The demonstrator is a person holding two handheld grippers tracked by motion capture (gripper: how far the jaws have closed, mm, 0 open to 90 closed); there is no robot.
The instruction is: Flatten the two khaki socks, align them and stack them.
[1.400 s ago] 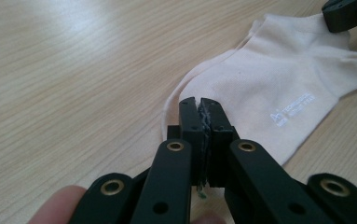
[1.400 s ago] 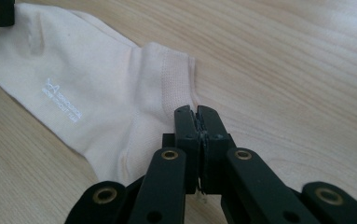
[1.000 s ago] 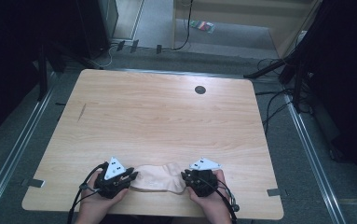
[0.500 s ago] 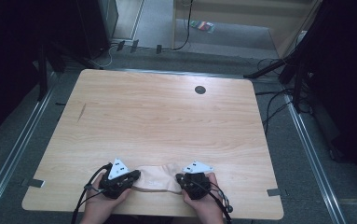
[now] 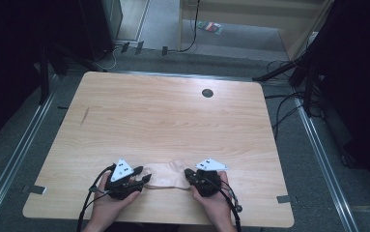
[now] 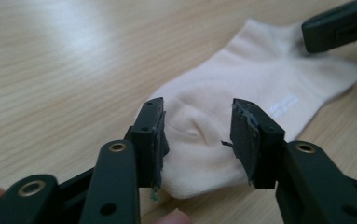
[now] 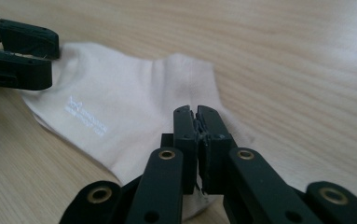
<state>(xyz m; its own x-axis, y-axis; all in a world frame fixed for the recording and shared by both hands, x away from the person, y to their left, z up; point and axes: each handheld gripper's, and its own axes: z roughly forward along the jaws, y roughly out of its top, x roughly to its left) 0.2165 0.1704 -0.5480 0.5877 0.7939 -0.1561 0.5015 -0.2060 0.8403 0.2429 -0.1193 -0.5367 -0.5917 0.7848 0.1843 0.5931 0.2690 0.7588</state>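
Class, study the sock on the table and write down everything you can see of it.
The sock is a short, cream ankle sock of soft knit, with small white lettering on its side. It lies flat, slightly rumpled, on the wooden table near the person's edge, between the two grippers. The right gripper is shut on one end. The left gripper has just been opening; its jaws straddle the other end without pressing it.

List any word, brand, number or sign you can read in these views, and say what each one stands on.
Cream fabric sock: two short lines of white print on its side, also seen in the left gripper view; too small and blurred to read.
Grey three-cornered plates on the grippers: dark dots, no letters.
Light wooden table: no text.
Small packet on the floor beyond the table: too small to read.
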